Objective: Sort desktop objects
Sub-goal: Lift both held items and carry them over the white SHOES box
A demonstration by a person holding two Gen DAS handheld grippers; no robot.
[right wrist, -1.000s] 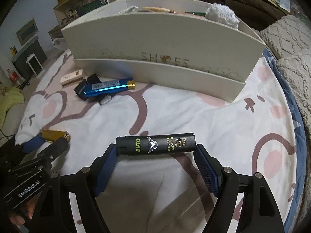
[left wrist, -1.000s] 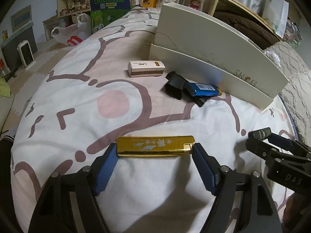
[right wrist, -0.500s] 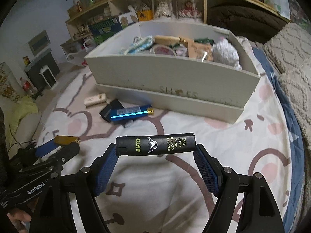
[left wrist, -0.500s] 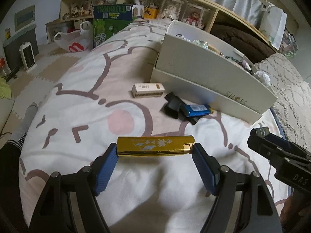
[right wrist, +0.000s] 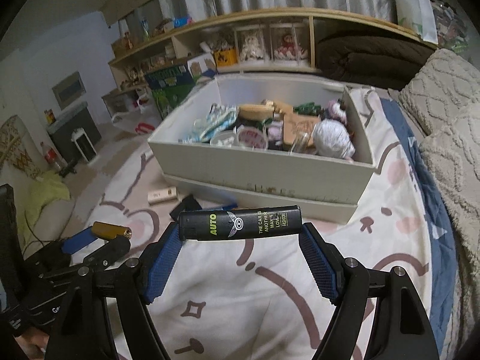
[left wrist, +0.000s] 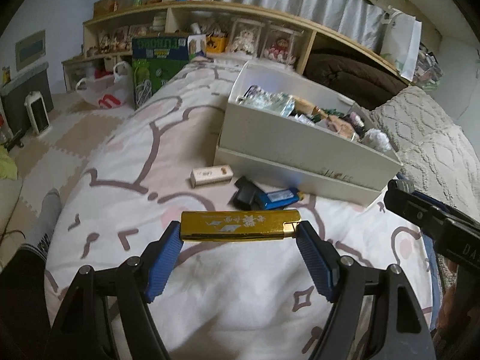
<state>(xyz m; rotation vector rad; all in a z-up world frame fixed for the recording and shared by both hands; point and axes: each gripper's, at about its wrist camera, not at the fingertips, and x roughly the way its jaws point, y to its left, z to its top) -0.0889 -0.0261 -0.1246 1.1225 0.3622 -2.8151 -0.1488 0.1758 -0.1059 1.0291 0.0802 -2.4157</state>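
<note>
My left gripper [left wrist: 240, 232] is shut on a gold lighter [left wrist: 240, 225], held crosswise by its ends above the bed. My right gripper [right wrist: 240, 228] is shut on a black lighter [right wrist: 240, 223] marked AUTO, also held crosswise in the air. Ahead stands a white shoe box [left wrist: 300, 147] [right wrist: 264, 165], open on top and full of small items. In front of the box on the sheet lie a small cream box [left wrist: 211, 175] [right wrist: 162, 195], a black object [left wrist: 244, 193] [right wrist: 186, 207] and a blue lighter [left wrist: 277, 196]. The left gripper with its gold lighter [right wrist: 111, 230] shows at the lower left of the right wrist view.
The bed sheet [left wrist: 144, 150] is white with pink and brown drawings. A grey knitted blanket [right wrist: 444, 126] lies at the right. A long wooden shelf [left wrist: 240, 30] with dolls and boxes runs behind the bed. A green carton [left wrist: 156, 66] and a plastic bag [left wrist: 102, 90] stand left of it.
Both grippers have risen with their lighters held fast. The shoe box's inside, hidden behind its wall before, now shows from above. The items on the sheet look farther below.
</note>
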